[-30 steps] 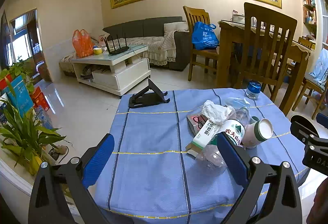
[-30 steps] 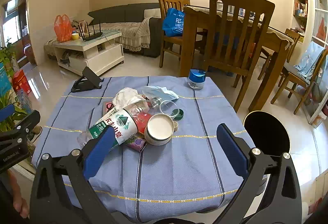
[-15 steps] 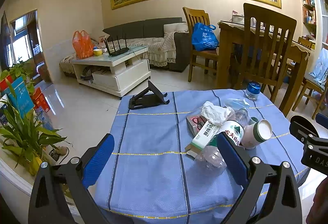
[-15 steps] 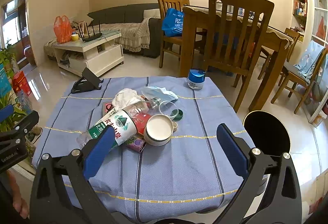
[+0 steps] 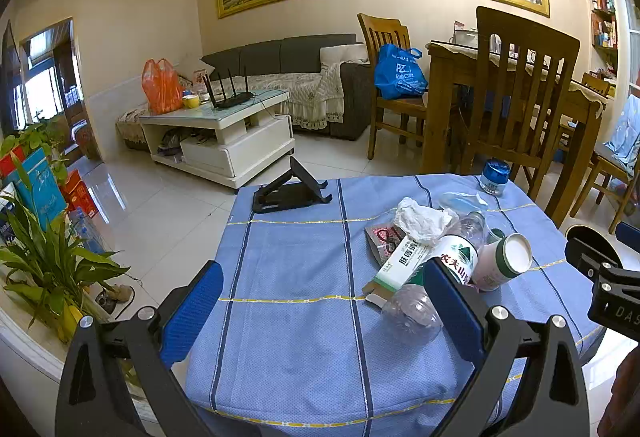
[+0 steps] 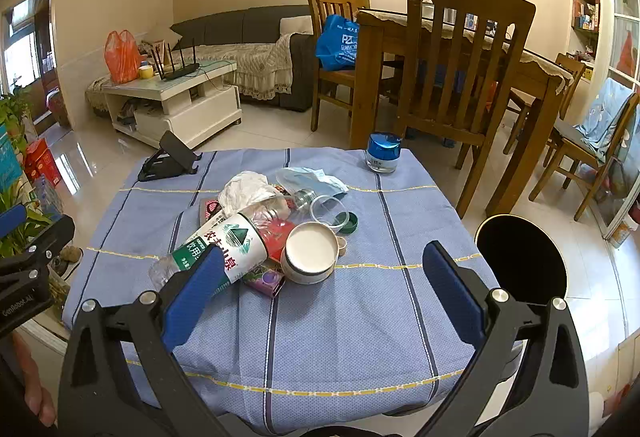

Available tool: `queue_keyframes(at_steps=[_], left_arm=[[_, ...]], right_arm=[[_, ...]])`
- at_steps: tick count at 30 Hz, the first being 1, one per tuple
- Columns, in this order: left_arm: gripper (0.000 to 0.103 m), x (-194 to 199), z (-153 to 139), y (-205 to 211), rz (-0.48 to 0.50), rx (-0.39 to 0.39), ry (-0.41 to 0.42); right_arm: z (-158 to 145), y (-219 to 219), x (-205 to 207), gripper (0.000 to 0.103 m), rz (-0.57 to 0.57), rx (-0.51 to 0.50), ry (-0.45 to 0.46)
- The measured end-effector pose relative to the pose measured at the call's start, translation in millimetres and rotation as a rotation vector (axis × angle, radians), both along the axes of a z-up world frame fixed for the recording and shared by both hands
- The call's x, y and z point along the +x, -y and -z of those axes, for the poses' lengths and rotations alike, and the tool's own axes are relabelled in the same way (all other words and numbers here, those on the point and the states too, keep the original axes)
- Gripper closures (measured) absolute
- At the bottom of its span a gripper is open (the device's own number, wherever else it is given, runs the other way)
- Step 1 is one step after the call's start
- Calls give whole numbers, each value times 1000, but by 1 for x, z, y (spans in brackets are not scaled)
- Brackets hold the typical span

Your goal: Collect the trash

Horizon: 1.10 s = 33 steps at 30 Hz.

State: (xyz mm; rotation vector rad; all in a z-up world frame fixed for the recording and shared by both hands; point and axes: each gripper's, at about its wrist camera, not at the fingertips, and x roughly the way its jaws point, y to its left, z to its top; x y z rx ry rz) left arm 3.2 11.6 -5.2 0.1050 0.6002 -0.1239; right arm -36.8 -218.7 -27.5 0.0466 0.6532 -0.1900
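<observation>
A heap of trash lies on the blue tablecloth (image 6: pixel 340 317): a clear plastic bottle (image 6: pixel 218 249) with a green-and-white label, a white crumpled tissue (image 6: pixel 246 189), a white paper cup (image 6: pixel 310 253) on its side, a face mask (image 6: pixel 312 179), a green cap (image 6: pixel 347 222), a small pink box (image 6: pixel 264 279). The same bottle (image 5: pixel 440 273), tissue (image 5: pixel 420 217) and cup (image 5: pixel 502 263) show in the left wrist view. My left gripper (image 5: pixel 320 311) is open at the table's near left, short of the heap. My right gripper (image 6: pixel 320 291) is open, hovering just before the heap. Neither holds anything.
A black round bin (image 6: pixel 520 257) stands on the floor right of the table. A black phone stand (image 6: pixel 168 159) and a blue-lidded jar (image 6: pixel 383 153) sit at the table's far edge. Wooden chairs (image 6: pixel 456 65) stand behind. Potted plants (image 5: pixel 44 257) are at the left.
Both grippers have barely shifted; the views are almost the same. Nothing on the table has moved.
</observation>
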Motion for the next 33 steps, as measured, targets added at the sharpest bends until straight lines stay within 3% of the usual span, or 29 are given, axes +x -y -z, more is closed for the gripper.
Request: queue_keyframes(at_steps=[13,21,23,26,29,33], left_arm=[[6,0,-1,0,1,-1,-1],[6,7,7,-11,-22,5,-23],[6,10,11,-17,-34,9,-28],[6,15,21,-29,-76,40,-31],[6,21,30,-43,-107,42,-45],[6,29,43,-63,-157,55,-53]], right_arm=[[1,1,0,5,-2,3,-2],[2,-9,9,5,-67,74,-35],[2,-10,15,5,-109,139,-58],[6,-9,39,5,-193,324,-145],[24,-5,71,5,-232,585,-264],[49,-13,102,5,-173,696,-390]])
